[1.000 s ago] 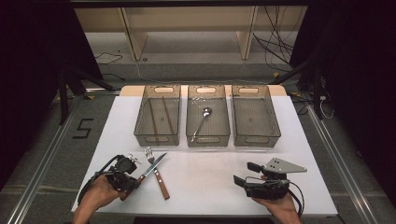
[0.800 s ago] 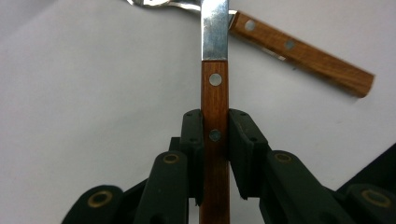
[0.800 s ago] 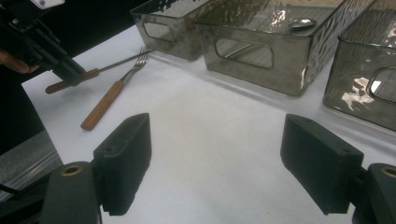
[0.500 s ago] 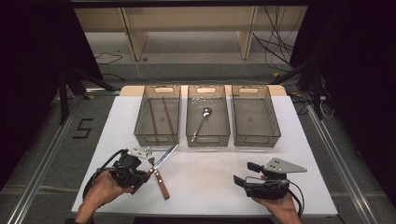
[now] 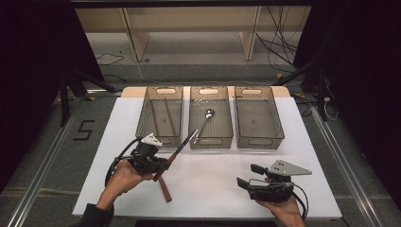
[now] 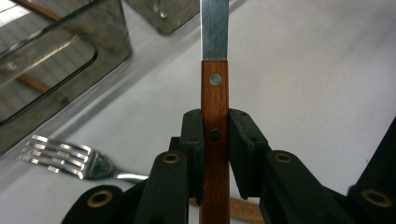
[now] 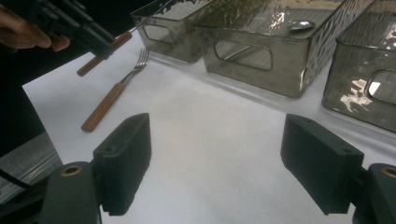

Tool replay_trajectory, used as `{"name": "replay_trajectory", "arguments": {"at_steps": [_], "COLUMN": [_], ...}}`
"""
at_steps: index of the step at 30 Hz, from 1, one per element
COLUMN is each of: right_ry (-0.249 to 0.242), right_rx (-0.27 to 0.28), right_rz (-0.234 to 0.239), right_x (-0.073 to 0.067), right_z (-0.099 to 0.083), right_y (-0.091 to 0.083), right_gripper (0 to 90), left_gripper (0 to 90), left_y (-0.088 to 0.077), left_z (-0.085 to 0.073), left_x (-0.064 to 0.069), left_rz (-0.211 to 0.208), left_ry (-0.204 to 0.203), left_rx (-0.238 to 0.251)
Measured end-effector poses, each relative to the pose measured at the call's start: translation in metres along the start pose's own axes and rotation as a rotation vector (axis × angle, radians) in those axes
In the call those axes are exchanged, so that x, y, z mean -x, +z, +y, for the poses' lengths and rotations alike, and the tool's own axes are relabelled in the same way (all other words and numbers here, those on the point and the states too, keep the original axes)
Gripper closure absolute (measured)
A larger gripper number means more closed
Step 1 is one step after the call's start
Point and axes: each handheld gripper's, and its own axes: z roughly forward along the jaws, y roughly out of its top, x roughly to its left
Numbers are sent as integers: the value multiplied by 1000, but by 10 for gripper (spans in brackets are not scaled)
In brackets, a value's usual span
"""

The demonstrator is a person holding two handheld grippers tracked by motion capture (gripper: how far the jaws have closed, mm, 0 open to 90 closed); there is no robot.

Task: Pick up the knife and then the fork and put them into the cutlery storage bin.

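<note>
- The left gripper (image 5: 163,163) is clamped on the knife (image 5: 178,152) by its wooden handle, pads pressing both flat sides just behind the blade, likely so the blade stays free and pointing ahead.
- The knife is off the table, tilted up, its tip aimed at the near end of the middle bin (image 5: 211,116); that slant looks meant to clear a bin wall before letting go.
- The middle bin holds a spoon (image 5: 205,120), the left bin (image 5: 161,115) two brown sticks (image 5: 169,117), perhaps chopsticks, and the right bin (image 5: 258,116) looks bare, so each kind seems to get its own bin; the knife probably belongs in the right one.
- A fork (image 7: 114,93) lies flat on the table (image 5: 213,179), nearer the person than the left bin, its tines toward that bin, seemingly waiting its turn.
- The right gripper (image 5: 250,176) rests low on the table, well short of the right bin, jaws wide and holding nothing, apparently idle.
</note>
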Motion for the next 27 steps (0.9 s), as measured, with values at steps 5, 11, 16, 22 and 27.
{"name": "replay_trajectory", "arguments": {"at_steps": [5,11,16,22,27], "right_ry": [0,3,1,4,2], "right_rx": [-1,1,3,2,4], "right_rz": [1,2,3,3,3], "right_x": [0,1,1,1,1], "right_z": [0,0,0,-1,-1], "right_y": [0,0,0,0,-1], "right_gripper": [254,253,254,253,253], "left_gripper": [757,757,757,757,757], "left_y": [4,7,13,23,32], "left_z": [21,39,51,67,80], "left_x": [6,9,10,14,14], "left_rz": [2,-6,-18,-26,-33], "left_ry": [24,34,34,68,70], "left_rx": [28,73,94,93,98]}}
